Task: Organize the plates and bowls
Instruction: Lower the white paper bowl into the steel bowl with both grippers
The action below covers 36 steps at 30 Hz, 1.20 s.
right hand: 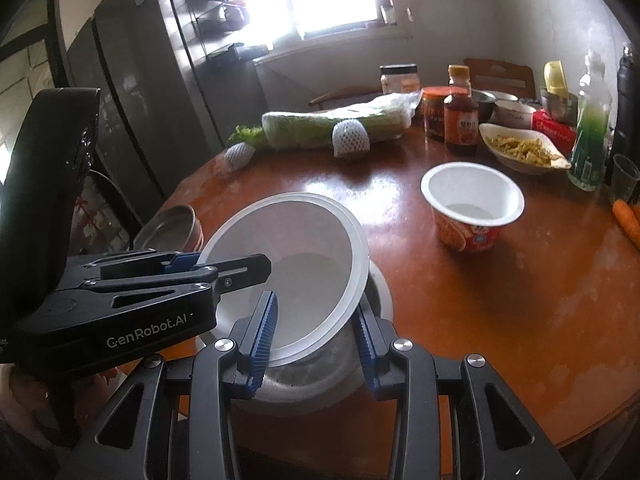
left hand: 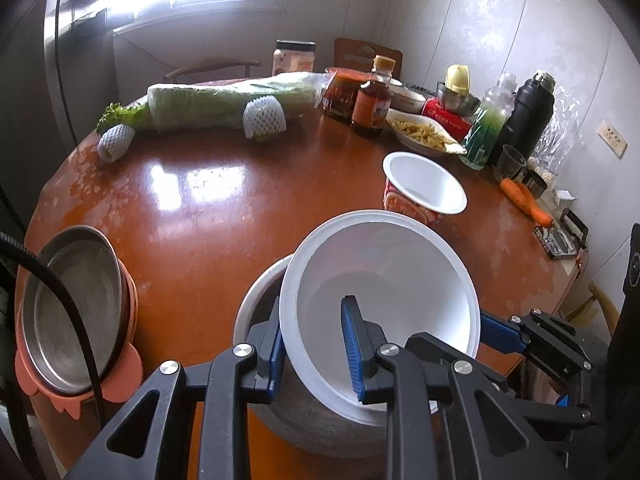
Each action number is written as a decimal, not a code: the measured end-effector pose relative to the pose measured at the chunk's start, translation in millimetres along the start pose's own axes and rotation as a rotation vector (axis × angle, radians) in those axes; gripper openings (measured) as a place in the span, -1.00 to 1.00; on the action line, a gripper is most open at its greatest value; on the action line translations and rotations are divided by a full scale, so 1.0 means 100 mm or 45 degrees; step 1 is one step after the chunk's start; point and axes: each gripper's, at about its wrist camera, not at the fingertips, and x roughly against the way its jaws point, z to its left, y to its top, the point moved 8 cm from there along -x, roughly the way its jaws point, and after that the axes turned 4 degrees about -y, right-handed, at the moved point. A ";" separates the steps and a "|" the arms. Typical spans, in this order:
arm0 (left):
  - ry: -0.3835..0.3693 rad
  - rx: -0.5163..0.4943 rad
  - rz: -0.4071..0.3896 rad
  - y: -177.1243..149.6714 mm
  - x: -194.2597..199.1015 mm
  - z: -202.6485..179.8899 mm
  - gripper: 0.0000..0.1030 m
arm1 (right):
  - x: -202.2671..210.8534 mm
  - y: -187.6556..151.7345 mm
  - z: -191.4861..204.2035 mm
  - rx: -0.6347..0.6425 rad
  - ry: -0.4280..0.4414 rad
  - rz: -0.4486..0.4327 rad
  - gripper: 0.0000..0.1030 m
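Observation:
A white plastic bowl [left hand: 384, 280] [right hand: 296, 264] is tilted over a grey metal bowl [left hand: 256, 300] [right hand: 320, 376] at the table's near edge. My left gripper [left hand: 316, 352] straddles the white bowl's near left rim, one finger inside, one outside. My right gripper [right hand: 316, 340] straddles its rim on the opposite side, and also shows in the left wrist view [left hand: 504, 332]. Both appear shut on the rim. A red-and-white instant noodle cup [left hand: 420, 188] [right hand: 472, 208] stands empty farther back. A steel dish on an orange holder [left hand: 76, 312] [right hand: 172, 232] sits at the left edge.
On the round brown table [left hand: 208, 208] lie a wrapped cabbage [left hand: 224, 104], foam-netted fruit [left hand: 264, 118], a sauce bottle [left hand: 372, 100], jars, a dish of noodles [left hand: 424, 132], a green bottle [left hand: 486, 128], a black flask [left hand: 528, 116] and carrots [left hand: 528, 202].

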 end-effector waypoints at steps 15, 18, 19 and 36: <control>0.052 0.007 0.065 -0.19 -0.13 0.08 -0.49 | -0.12 -0.19 0.04 0.068 0.009 0.066 -0.21; 0.054 0.014 0.070 -0.21 -0.15 0.10 -0.49 | -0.14 -0.20 0.07 0.089 0.007 0.074 -0.21; 0.059 0.013 0.072 -0.22 -0.15 0.11 -0.49 | -0.15 -0.20 0.07 0.093 0.006 0.078 -0.21; 0.091 0.003 0.071 -0.23 -0.15 0.10 -0.48 | -0.19 -0.23 0.06 0.094 0.014 0.091 -0.17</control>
